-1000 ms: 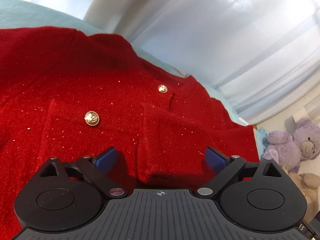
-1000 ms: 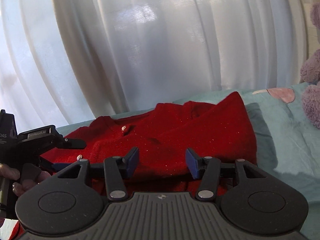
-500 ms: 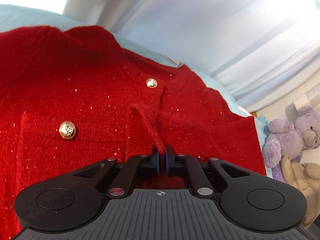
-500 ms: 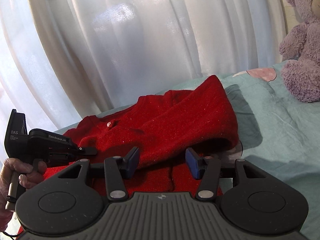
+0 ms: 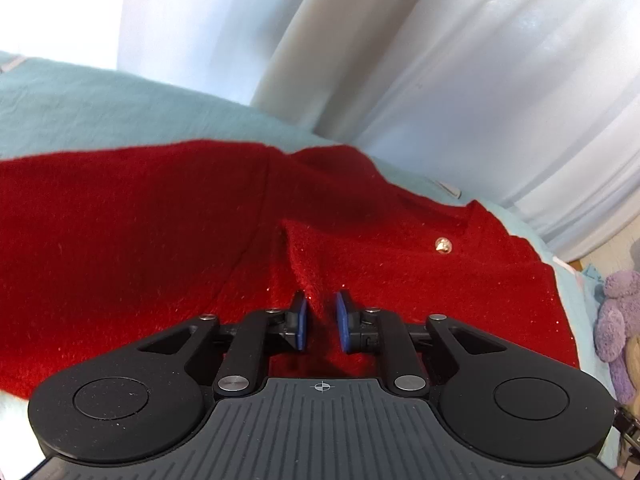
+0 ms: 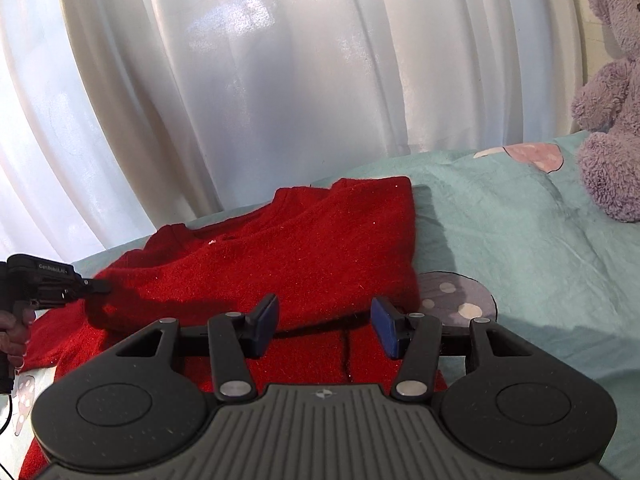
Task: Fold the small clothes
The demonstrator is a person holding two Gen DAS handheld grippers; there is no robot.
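Note:
A red knit cardigan (image 5: pixel 160 240) lies on the teal bed sheet (image 5: pixel 100 112), with one half folded over the other. One gold button (image 5: pixel 443 245) shows to the right. My left gripper (image 5: pixel 320 320) sits low over the cloth. Its jaws are opening, and a raised ridge of the red fabric stands loosely between the blue pads. In the right wrist view the cardigan (image 6: pixel 320 240) has a doubled layer on top, and the left gripper (image 6: pixel 98 286) touches its left edge. My right gripper (image 6: pixel 325 324) hangs half open over the near hem, gripping nothing.
White curtains (image 6: pixel 280 80) hang close behind the bed. A purple plush bear (image 6: pixel 612 120) sits at the right on the sheet (image 6: pixel 520 260), which carries mushroom prints. A person's hand (image 6: pixel 16 332) holds the left gripper at the far left.
The left gripper shut on a fold of the cardigan and carried it across the garment, covering the lower button. Its jaws have since parted a little. The right gripper stayed half open.

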